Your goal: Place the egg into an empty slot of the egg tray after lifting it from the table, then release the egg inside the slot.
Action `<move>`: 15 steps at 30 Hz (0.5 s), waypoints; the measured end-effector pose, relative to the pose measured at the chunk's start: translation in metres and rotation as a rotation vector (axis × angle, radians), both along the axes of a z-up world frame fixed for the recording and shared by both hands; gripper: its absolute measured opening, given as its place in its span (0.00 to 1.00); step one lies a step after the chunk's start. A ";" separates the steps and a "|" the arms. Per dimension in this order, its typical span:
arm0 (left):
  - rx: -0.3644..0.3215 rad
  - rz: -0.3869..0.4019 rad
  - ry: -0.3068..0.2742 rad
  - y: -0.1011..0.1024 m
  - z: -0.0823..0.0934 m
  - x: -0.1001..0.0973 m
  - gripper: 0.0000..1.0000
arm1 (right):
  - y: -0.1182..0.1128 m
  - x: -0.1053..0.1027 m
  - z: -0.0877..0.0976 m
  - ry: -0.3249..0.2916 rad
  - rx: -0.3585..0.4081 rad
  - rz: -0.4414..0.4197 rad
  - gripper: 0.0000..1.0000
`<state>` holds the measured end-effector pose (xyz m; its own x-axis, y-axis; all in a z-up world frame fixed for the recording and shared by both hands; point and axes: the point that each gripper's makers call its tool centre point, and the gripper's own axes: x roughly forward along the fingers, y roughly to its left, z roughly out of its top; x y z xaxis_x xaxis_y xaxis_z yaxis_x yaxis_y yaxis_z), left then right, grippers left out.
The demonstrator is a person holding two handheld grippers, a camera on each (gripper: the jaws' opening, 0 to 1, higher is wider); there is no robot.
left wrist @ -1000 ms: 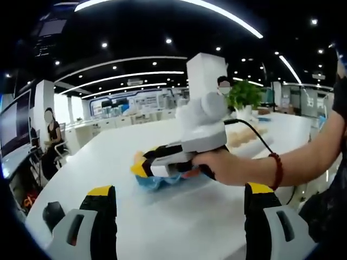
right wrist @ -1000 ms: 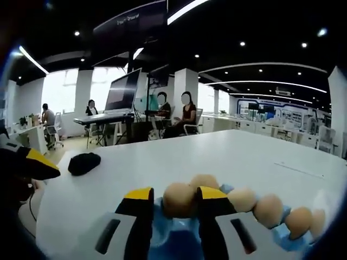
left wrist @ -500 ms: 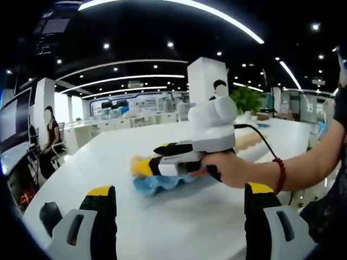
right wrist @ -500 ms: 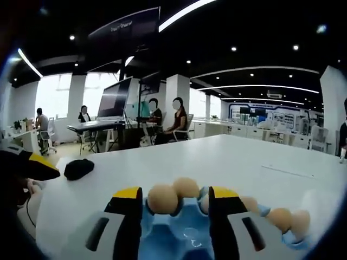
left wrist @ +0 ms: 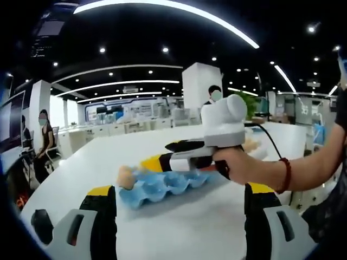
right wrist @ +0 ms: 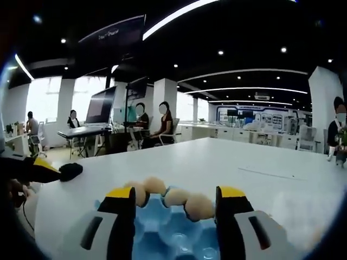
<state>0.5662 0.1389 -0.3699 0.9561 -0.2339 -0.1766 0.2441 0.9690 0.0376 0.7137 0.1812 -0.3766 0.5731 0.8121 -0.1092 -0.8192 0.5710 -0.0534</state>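
Spanning a bright open office, white table (right wrist: pixel 260 162), blue egg tray (right wrist: pixel 173 230) with seemingly four eggs, right gripper (right wrist: pixel 176 203) jaws apart, left gripper (left wrist: pixel 179 208) likewise.

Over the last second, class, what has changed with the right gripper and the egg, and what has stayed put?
The right gripper was shut on an egg over the blue egg tray; its jaws have since opened, leaving the egg in a slot, and it has lifted back. The left gripper stayed open, holding nothing, and the tray remained on the white table.
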 end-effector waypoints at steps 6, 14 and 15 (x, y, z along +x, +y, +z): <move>0.007 -0.016 -0.009 -0.005 0.002 0.006 1.00 | -0.018 0.002 0.001 0.017 0.013 -0.021 0.65; -0.001 -0.030 -0.008 0.000 -0.002 0.008 1.00 | -0.042 0.000 -0.004 0.033 -0.052 -0.026 0.69; 0.000 -0.034 -0.006 0.000 -0.002 0.009 1.00 | -0.045 0.000 -0.004 0.033 -0.053 -0.027 0.70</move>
<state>0.5750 0.1387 -0.3719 0.9487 -0.2660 -0.1709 0.2762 0.9603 0.0390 0.7139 0.1364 -0.3802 0.5901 0.7889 -0.1713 -0.8054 0.5900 -0.0574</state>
